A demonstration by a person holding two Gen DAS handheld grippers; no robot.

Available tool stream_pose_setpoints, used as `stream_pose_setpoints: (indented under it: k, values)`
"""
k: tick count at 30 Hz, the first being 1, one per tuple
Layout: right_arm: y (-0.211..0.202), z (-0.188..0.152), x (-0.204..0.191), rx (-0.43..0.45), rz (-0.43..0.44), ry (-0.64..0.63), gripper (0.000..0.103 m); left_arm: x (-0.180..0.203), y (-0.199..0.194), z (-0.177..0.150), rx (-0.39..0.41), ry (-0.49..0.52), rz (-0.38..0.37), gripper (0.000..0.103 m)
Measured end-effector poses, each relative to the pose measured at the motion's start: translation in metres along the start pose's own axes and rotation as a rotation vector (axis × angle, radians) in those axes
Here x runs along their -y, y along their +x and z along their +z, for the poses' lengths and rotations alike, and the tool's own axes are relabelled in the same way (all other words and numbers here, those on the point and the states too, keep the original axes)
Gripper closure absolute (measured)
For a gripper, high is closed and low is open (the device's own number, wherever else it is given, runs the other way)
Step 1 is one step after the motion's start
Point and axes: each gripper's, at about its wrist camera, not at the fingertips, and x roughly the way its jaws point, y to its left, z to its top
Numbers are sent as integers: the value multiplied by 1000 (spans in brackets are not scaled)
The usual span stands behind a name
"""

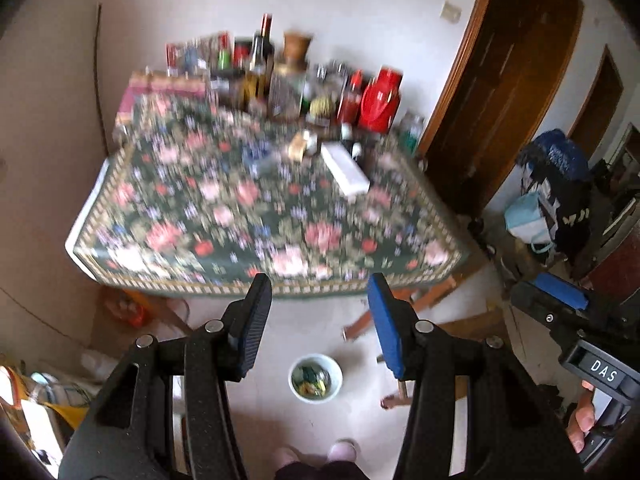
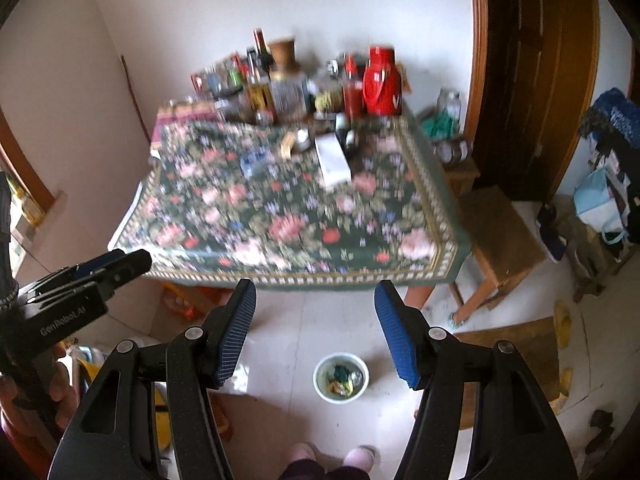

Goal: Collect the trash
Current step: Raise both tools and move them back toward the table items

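A small white bin [image 1: 315,377] with wrappers inside stands on the tiled floor below both grippers; it also shows in the right wrist view [image 2: 340,378]. My left gripper [image 1: 320,312] is open and empty, held above the floor in front of the table. My right gripper [image 2: 316,320] is open and empty beside it. On the floral tablecloth [image 1: 256,216] lie a white box [image 1: 346,168], a small tan packet [image 1: 298,146] and a blue item [image 2: 253,163]. The view is blurred.
Bottles, jars and a red thermos [image 1: 380,100] crowd the table's far edge. A wooden stool [image 2: 500,236] stands right of the table, near a dark wooden door [image 2: 532,72]. Bags [image 1: 540,216] pile at the right. My feet [image 2: 332,458] show below.
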Motion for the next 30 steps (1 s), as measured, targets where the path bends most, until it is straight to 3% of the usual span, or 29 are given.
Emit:
stream_pose_setpoints:
  k: [7, 11, 14, 18, 21, 25, 30]
  values:
    - [-63, 17, -24, 146, -36, -5, 45, -8, -77, 19, 153, 37, -36, 53]
    - [-89, 23, -34, 230, -51, -13, 45, -17, -110, 25, 239, 55, -41, 48]
    - [-97, 30, -38, 272, -37, -1, 38, -24, -124, 29, 283, 50, -25, 37]
    - [-100, 35, -40, 306, -55, -9, 25, -32, -123, 37, 297, 25, -10, 16]
    - [-93, 42, -38, 315, -78, -26, 21, -34, -112, 44, 293, 21, 0, 16]
    - [-74, 55, -26, 303, -47, -16, 21, -31, -91, 57, 287, 20, 29, 16]
    - [-50, 83, -8, 299, -36, -33, 21, -17, -56, 90, 291, 12, 58, 16]
